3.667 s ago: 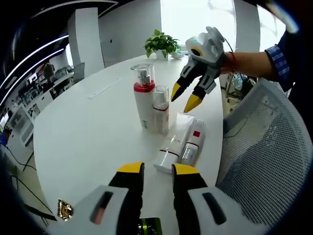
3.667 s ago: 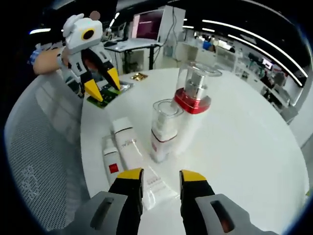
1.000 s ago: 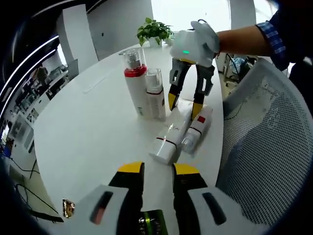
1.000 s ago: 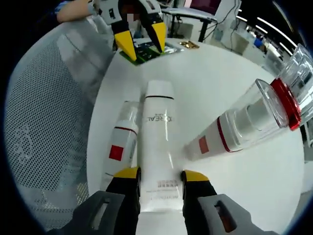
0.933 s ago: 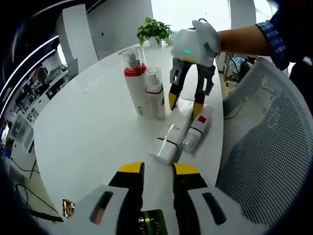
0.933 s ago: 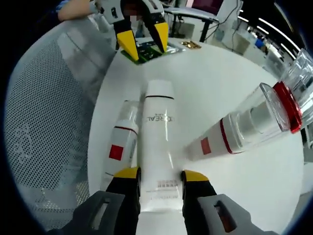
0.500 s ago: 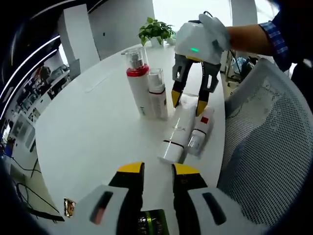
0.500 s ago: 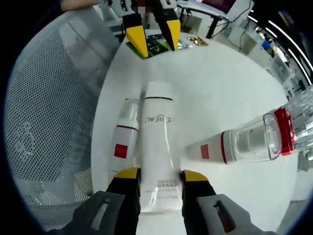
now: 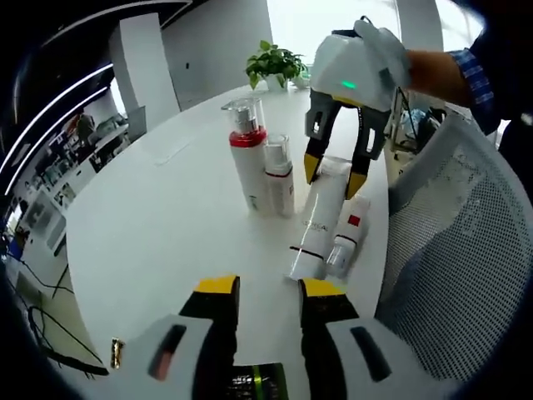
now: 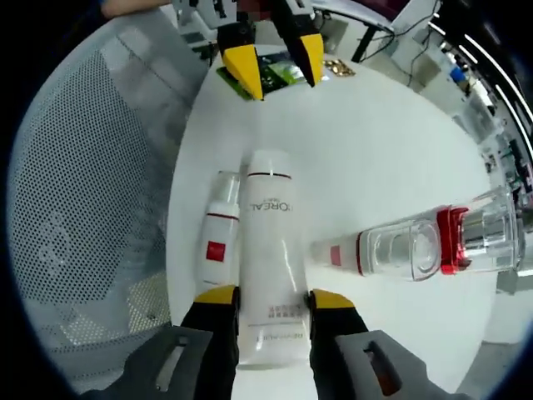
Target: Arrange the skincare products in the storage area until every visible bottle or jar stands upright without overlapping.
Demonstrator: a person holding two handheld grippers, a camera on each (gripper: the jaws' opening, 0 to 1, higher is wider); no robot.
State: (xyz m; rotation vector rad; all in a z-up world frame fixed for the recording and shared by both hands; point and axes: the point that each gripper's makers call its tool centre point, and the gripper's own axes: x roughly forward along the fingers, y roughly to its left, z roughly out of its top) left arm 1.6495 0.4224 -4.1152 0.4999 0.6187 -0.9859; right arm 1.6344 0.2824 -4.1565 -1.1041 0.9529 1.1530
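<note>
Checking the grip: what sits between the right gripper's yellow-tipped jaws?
The crimped end of the large white tube lying flat, seen in the right gripper view between the right gripper jaws.

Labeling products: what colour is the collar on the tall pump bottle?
Red, on the tall pump bottle, under a clear cap; clearest in the left gripper view.

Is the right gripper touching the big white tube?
Touching. In the right gripper view, the right gripper has its yellow-tipped jaws pressed against both sides of the tube near its crimped end, with no gap visible.
</note>
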